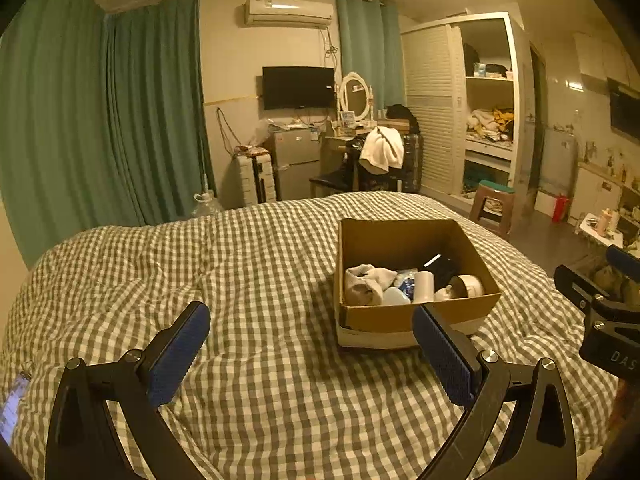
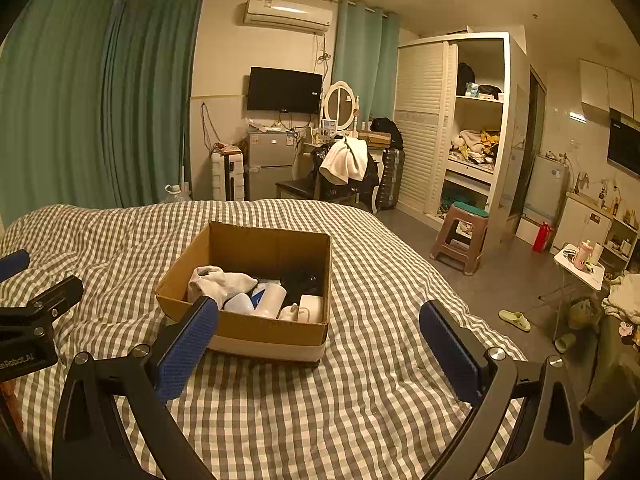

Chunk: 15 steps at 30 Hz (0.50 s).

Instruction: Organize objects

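An open cardboard box [image 1: 400, 240] stands on the checked bed cover [image 1: 240, 264]; it also shows in the right wrist view [image 2: 264, 246]. It holds a grey-white cloth [image 1: 364, 282], white bottles [image 1: 424, 286], a blue item and a dark object. My left gripper [image 1: 312, 340] is open and empty, hovering over the bed just short of the box's near left side. My right gripper [image 2: 320, 336] is open and empty, just in front of the box's near wall. Each gripper shows at the edge of the other's view.
A phone [image 1: 12, 408] lies at the bed's left edge. Beyond the bed are a chair with a white towel [image 2: 344, 162], a small fridge [image 2: 268, 164], a wardrobe [image 2: 452, 128], a plastic stool [image 2: 460, 240] and a slipper [image 2: 514, 320] on the floor.
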Each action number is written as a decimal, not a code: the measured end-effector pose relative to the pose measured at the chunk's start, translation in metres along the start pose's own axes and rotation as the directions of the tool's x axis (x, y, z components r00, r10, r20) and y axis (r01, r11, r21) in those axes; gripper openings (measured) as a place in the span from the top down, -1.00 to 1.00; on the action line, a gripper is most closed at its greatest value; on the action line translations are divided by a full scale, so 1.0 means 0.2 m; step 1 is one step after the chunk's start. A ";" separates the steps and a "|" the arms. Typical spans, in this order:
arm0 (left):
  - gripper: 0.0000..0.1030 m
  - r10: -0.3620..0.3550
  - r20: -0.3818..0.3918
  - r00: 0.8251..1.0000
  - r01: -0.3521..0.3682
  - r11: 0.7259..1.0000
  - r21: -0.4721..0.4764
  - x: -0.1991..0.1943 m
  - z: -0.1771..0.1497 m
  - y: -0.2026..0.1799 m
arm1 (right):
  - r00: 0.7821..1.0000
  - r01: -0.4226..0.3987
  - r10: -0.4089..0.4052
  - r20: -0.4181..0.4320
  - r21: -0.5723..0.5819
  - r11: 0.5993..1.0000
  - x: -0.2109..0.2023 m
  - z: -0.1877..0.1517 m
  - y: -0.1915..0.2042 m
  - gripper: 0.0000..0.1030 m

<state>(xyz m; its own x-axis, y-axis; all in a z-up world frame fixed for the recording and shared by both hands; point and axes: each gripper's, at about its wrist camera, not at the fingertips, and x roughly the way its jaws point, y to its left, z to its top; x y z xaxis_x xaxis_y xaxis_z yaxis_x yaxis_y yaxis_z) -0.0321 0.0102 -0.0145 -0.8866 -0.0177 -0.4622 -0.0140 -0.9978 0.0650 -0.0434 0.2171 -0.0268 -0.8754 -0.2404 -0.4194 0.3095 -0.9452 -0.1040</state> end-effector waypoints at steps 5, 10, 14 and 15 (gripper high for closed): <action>-1.00 0.015 0.004 1.000 -0.015 1.000 -0.008 -0.01 -0.01 0.00 | 1.000 0.006 -0.006 0.006 -0.011 1.000 0.00 0.00 0.01 -0.96; -1.00 0.021 -0.001 1.000 -0.021 1.000 -0.015 0.00 -0.01 0.01 | 1.000 0.005 -0.005 0.003 -0.012 1.000 0.00 0.00 0.01 -0.96; -1.00 0.023 -0.004 1.000 -0.023 1.000 -0.018 0.00 -0.01 0.02 | 1.000 0.004 -0.004 0.002 -0.015 1.000 0.00 -0.01 0.02 -0.96; -1.00 0.025 -0.004 1.000 -0.025 1.000 -0.018 0.00 -0.01 0.02 | 1.000 0.004 -0.004 0.001 -0.015 1.000 0.00 -0.01 0.02 -0.96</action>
<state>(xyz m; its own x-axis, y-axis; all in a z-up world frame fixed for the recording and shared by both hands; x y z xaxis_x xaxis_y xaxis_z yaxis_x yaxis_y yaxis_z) -0.0308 0.0065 -0.0166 -0.8848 -0.0425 -0.4641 0.0163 -0.9981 0.0602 -0.0412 0.2146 -0.0284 -0.8770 -0.2374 -0.4177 0.3120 -0.9425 -0.1194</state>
